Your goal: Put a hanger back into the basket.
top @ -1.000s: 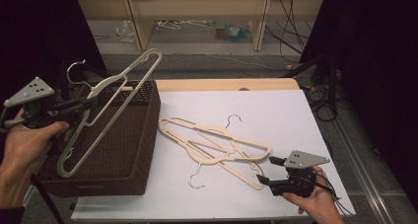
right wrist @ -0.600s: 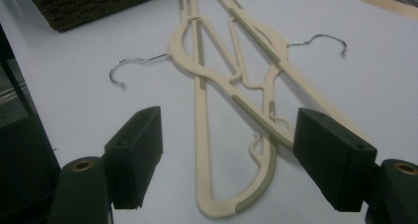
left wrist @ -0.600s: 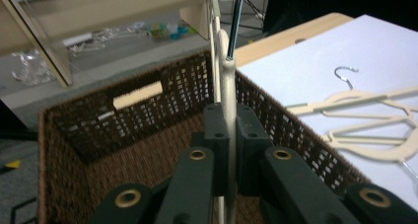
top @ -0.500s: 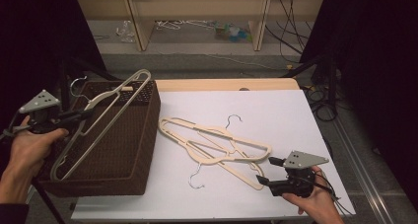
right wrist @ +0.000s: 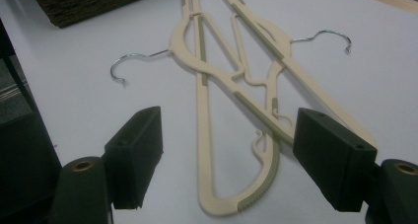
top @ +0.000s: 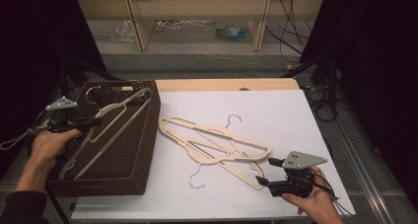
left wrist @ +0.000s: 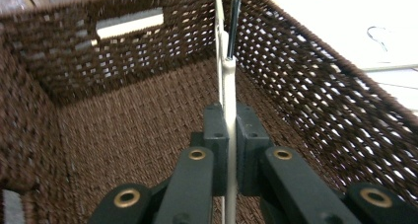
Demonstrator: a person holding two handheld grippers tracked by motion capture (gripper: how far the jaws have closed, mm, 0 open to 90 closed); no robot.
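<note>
A cream hanger [top: 106, 130] with a metal hook lies slanted inside the brown wicker basket [top: 148, 135] at the table's left. My left gripper [top: 93, 120] is shut on it, low over the basket's left rim. In the left gripper view the pads of my left gripper [left wrist: 227, 130] pinch the thin hanger [left wrist: 228, 81] edge-on above the basket floor [left wrist: 123, 130]. Two more cream hangers [top: 217, 145] lie crossed on the white table top. My right gripper [top: 263, 170] rests open just at their near end. The right gripper [right wrist: 231, 135] straddles the rounded end of the crossed hangers [right wrist: 202, 86] without touching them.
The white table top [top: 276, 115] has bare room to the right and behind the hangers. A wooden strip [top: 226, 84] runs along its far edge. Shelving with clutter [top: 197, 26] stands beyond. A basket corner [right wrist: 84, 2] appears at the top left of the right gripper view.
My left hand has come down and brought the held hanger from above the basket into it. The right gripper and the two hangers on the table have stayed put.
</note>
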